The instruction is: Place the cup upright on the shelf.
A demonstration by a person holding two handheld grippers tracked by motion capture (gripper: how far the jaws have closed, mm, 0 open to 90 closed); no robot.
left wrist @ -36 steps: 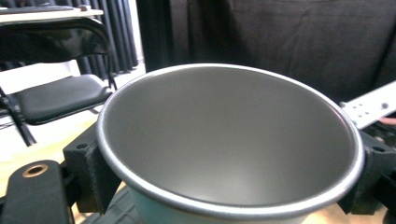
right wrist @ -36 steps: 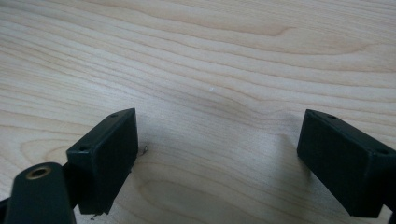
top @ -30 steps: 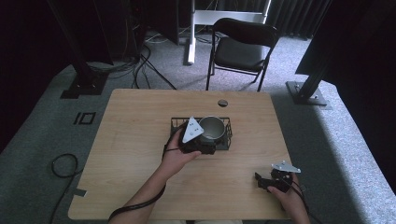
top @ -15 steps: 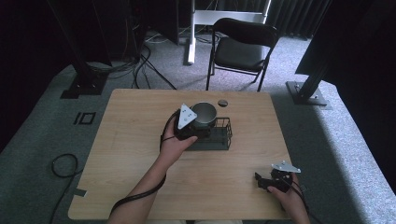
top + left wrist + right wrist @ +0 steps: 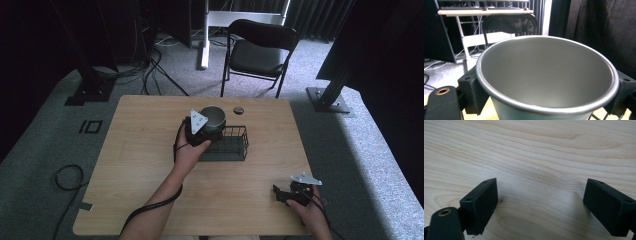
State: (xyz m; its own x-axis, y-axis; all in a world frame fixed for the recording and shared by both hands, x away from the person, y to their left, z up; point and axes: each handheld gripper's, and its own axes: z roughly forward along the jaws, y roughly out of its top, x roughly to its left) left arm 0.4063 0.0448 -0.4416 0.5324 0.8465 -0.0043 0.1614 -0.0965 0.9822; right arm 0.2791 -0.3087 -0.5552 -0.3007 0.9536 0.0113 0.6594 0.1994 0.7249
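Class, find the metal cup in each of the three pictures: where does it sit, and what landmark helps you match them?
High view: metal cup above the wire basket's left end, held by the left tool.
Left gripper view: cup fills the centre, clamped between the jaws.
Right gripper view: not in it.
Shared landmark: black folding chair behind the table.

Bare forearms; each black tool (image 5: 209,131) (grey triangular plate on top) trails a cable — screw-holed jaws.

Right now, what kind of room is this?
Probably a recording studio or lab, not a kitchen: black curtains hang behind, cables trail over grey carpet, and one wooden table sits alone by a folding chair.
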